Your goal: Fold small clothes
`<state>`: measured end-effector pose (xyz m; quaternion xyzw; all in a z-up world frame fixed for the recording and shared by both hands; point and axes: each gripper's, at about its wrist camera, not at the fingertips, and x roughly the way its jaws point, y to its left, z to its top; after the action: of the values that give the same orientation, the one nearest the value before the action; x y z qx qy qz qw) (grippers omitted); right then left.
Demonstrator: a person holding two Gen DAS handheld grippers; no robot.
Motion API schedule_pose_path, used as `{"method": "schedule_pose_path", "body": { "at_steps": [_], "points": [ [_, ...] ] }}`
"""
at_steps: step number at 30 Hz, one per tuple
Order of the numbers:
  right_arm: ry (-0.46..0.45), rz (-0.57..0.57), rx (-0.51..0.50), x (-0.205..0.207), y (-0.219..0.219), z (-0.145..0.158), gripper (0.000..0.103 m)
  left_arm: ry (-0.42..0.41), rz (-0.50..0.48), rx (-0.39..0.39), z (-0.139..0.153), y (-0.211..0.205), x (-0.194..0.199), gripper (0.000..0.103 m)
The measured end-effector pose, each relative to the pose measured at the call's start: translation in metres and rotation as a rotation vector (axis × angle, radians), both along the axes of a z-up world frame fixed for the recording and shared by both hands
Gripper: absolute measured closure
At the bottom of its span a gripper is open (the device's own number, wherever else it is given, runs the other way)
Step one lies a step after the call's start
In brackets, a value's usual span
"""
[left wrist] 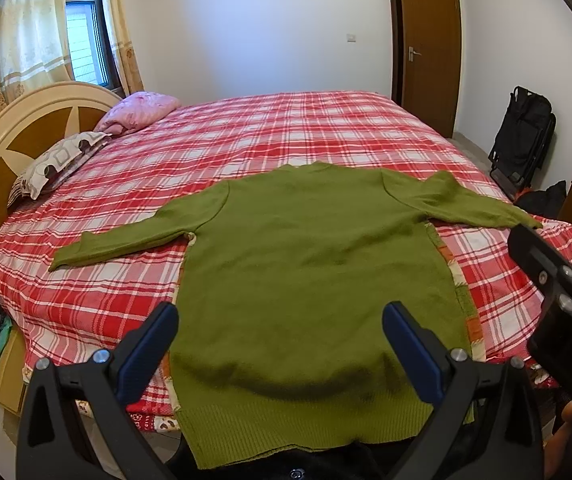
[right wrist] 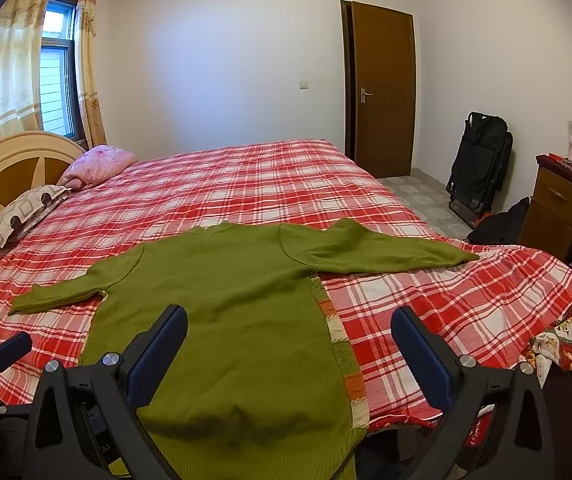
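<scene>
Ahead of both my claws stretches the bed (left wrist: 326,128), covered in a red and white checked sheet (right wrist: 245,184), with its cream and brown headboard (left wrist: 13,148) off to the left of the left claw. Laid flat on the sheet, straight in front of me, is the green sweater (left wrist: 310,264), back side up, neck toward the far wall and ribbed hem hanging over the near edge of the bed, right under my left claw. Both sleeves lie spread out sideways, the left sleeve (left wrist: 117,246) reaching toward the headboard side and the right sleeve (right wrist: 378,254) pointing toward the dresser (right wrist: 566,208). A strip of patterned lining shows along the sweater's right edge. My left claw (left wrist: 279,350) hangs above the hem with its blue-padded jaws spread wide, holding nothing. My right claw (right wrist: 290,354) sits just to the right of it, over the sweater's right side seam, jaws likewise spread apart and empty; I can see its black body at the right edge of the left wrist view. Far left of the claws, against the headboard, rest a patterned pillow (left wrist: 53,164) and a pink pillow (left wrist: 137,110). Beyond the bed stand a brown door (right wrist: 382,88) and a folded black chair (right wrist: 478,164).
</scene>
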<state>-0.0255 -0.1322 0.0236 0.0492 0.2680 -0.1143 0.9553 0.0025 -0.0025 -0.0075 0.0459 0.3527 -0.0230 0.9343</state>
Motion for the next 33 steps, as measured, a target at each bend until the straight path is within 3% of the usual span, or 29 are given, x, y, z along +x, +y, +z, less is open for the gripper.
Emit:
{"method": "schedule_pose_path", "body": {
  "at_steps": [33],
  "points": [
    [0.037, 0.009, 0.026, 0.0063, -0.0024, -0.0050, 0.001, 0.016, -0.002, 0.001, -0.0033, -0.0006, 0.0006, 0.000]
  ]
}}
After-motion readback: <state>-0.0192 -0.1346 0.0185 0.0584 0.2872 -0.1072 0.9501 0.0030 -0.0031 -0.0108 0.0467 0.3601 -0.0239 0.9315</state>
